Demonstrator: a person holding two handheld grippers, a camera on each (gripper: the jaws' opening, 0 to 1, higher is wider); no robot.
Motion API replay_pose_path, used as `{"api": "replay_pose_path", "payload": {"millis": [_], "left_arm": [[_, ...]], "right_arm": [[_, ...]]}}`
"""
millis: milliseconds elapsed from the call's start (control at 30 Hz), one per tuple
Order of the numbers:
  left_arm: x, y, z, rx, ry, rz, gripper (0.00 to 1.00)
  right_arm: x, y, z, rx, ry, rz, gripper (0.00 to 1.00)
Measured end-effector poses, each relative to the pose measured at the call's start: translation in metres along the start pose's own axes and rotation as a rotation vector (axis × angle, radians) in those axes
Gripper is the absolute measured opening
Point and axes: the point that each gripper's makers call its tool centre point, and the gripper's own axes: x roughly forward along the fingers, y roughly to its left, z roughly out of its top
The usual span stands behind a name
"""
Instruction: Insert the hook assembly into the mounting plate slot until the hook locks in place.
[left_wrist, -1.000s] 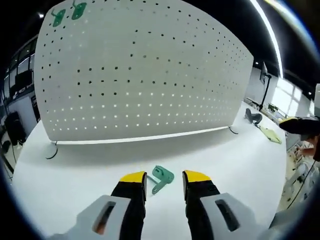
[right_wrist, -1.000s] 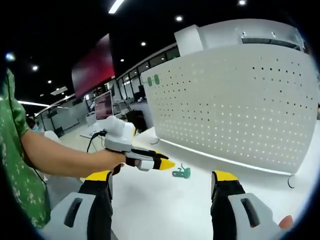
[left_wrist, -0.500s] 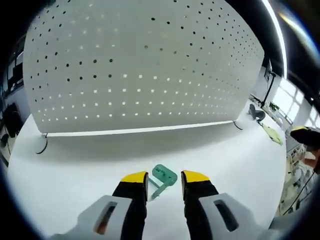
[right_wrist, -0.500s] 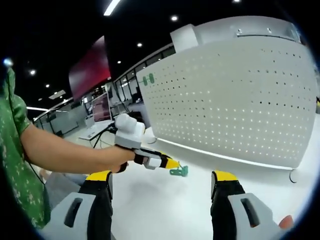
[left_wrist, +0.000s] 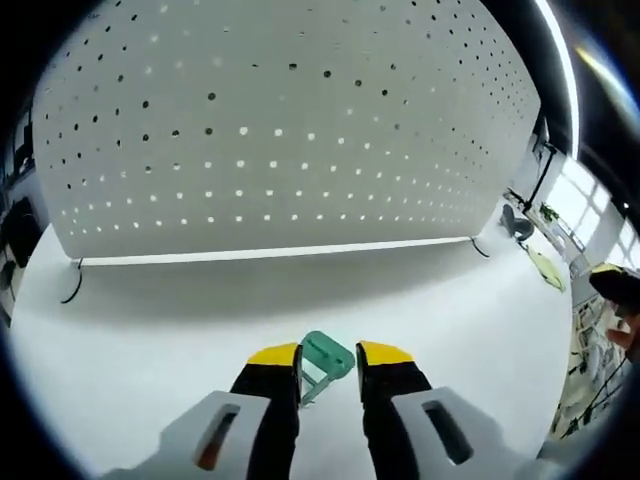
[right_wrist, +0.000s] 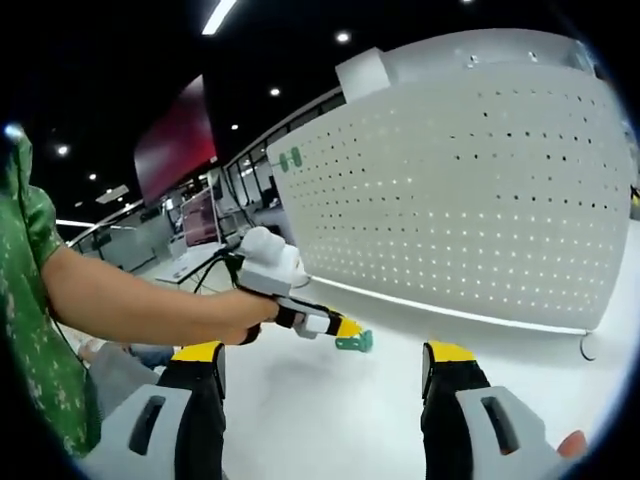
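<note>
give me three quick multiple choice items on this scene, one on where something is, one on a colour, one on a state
1. Where is the hook?
A. between the left gripper's jaws
B. hanging on the pegboard
C. at the table's far edge

2. What colour is the hook?
A. red
B. green
C. black

3. How is the right gripper?
A. shut on the hook
B. open, holding nothing
C. shut on a cable

Answers: 1 A, the yellow tips flank it. 2 B, it is plainly green. 3 B, its jaws stand wide apart over bare table, before the pegboard.
</note>
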Motion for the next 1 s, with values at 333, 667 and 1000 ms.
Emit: {"api": "replay_pose_path", "payload": {"millis": [333,667,1000], "left_arm": [[0.007,0.000,-0.002,-0.001,0.020,0.001,0.15],[0.011,0.000,-0.002,-0.006,0.020,-0.004,0.09],[0.013,-0.006,0.000,0.008,0.013,-0.015,0.08]], "right_arm": [[0.002,-0.006,-0.002,0.014,-0.002,-0.004,0.82],[0.003,-0.007,0.000,0.019,-0.006,-0.001,0.82],[0.004,-0.010,-0.003,0.026,-0.004,-0.005,0.82]]}}
